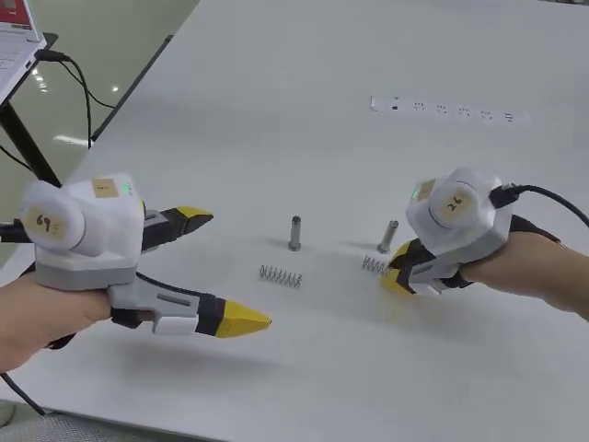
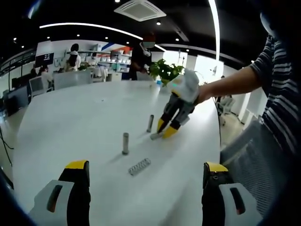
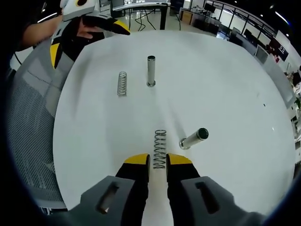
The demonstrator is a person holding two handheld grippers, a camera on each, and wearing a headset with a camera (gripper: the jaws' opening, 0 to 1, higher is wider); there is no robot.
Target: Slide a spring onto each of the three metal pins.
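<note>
Spring (image 3: 160, 147) lay on the worktop (image 3: 221, 70) beside a pin (image 3: 193, 138), one end pinched in the right gripper's (image 3: 158, 161) jaws; the left gripper's (image 2: 146, 165) jaws stood spread.

Head view above; gripper views opposed, sharing pins (image 1: 294, 233).

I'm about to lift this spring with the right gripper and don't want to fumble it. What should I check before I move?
1. Right gripper jaws bracket the end of the near spring: ok.
2. Firm grip on that spring: cannot tell.
3. Nearest pin bare, ready for a spring: ok.
4. Far pin upright, second spring lying beside it: ok.
5. Left gripper open, apart from the pins: ok.
6. Three pins counted: not ok, two seen.
</note>
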